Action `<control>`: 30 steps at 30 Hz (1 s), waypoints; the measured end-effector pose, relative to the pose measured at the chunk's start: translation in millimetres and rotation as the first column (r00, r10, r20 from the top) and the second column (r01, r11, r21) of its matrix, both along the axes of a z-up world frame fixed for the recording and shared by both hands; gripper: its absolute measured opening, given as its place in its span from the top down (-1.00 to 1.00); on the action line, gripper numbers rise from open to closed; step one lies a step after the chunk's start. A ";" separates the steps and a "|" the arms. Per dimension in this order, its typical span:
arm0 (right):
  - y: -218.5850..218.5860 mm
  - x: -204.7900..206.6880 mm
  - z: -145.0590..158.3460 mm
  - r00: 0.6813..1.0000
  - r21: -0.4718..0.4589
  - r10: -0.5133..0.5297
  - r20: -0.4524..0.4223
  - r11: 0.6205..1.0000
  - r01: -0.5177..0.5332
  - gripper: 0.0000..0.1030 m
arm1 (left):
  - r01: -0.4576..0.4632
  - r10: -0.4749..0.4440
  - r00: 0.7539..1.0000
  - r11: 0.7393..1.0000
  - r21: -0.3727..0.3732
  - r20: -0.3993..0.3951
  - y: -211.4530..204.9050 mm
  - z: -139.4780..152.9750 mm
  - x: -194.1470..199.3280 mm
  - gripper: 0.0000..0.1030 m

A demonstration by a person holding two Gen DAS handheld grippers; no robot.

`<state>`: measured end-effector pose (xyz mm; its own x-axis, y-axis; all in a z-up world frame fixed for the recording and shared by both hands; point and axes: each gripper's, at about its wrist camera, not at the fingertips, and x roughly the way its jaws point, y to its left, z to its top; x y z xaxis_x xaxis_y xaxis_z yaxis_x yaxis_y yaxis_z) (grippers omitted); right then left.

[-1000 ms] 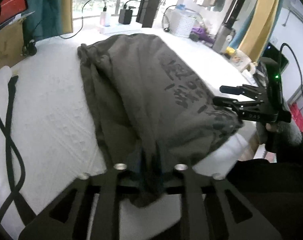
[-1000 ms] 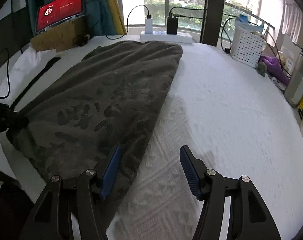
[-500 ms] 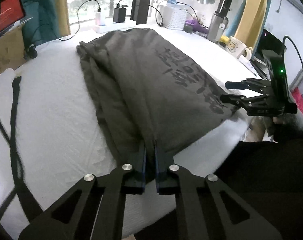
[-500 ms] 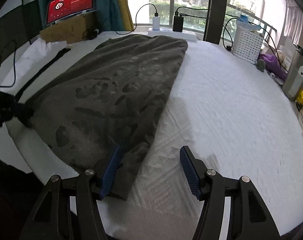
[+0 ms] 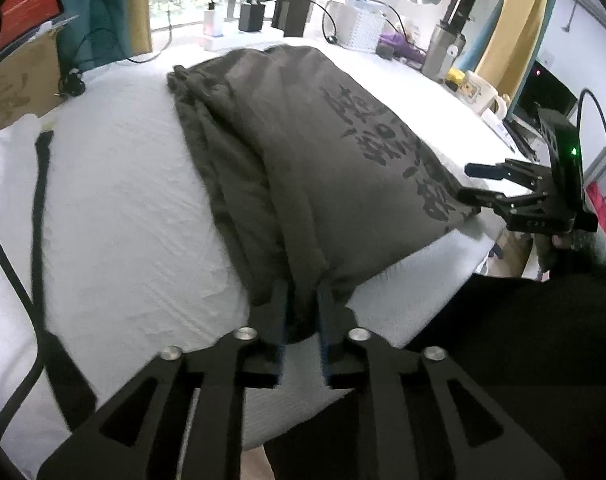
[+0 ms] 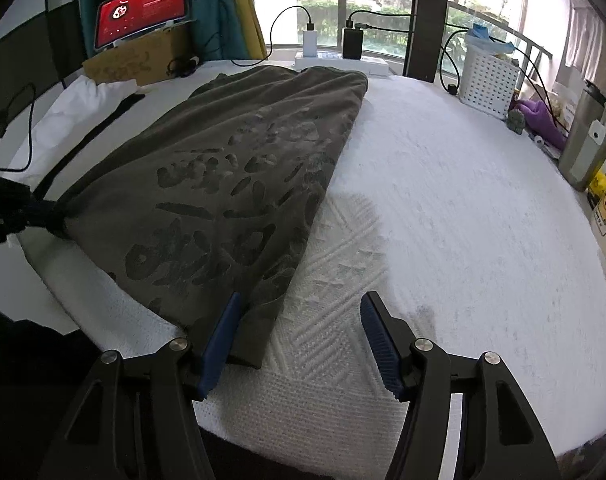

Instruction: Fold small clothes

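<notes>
Left gripper: fingers close together, jaws opening; a bunched corner of the shirt sits between the blue pads. Whether the pads still press the cloth, cannot tell; a narrow gap shows beside the fabric.

Right gripper: jaws spread wide. Its left pad lies on the shirt's near corner; the other pad is over bare bed cover. Nothing is pinched.

The shirt is dark olive with a darker printed pattern. It lies flat on the white bed, running from the near edge, at both grippers, toward the window. Seen from the left wrist, folded layers stack along its left side.

Left of the shirt lies a white cloth with a black strap beside it.

At the far edge, a white power strip holds two chargers. To its left a cardboard box carries a red-screened tablet.

On the right sit a white basket, a purple item and a steel flask.
</notes>
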<state>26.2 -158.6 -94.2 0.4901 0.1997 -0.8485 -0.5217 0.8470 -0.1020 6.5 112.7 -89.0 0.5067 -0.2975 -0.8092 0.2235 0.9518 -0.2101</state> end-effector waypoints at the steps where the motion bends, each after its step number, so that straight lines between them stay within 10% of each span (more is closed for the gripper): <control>1: 0.5 0.5 2.3 1.000 -0.002 0.000 0.006 1.000 0.000 -0.25 | -0.010 0.010 1.000 1.000 0.003 0.006 3.5 2.9 0.7 0.35; 30: 13.5 91.5 7.1 0.999 0.071 -0.046 -0.018 0.996 0.047 -0.26 | -0.138 0.130 0.987 0.987 0.078 0.097 23.1 16.3 130.3 0.28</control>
<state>117.7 -145.0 -87.0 0.4868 0.2374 -0.8407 -0.4825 0.8753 -0.0322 136.8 135.9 -72.8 0.6099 -0.1548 -0.7772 0.1071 0.9878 -0.1127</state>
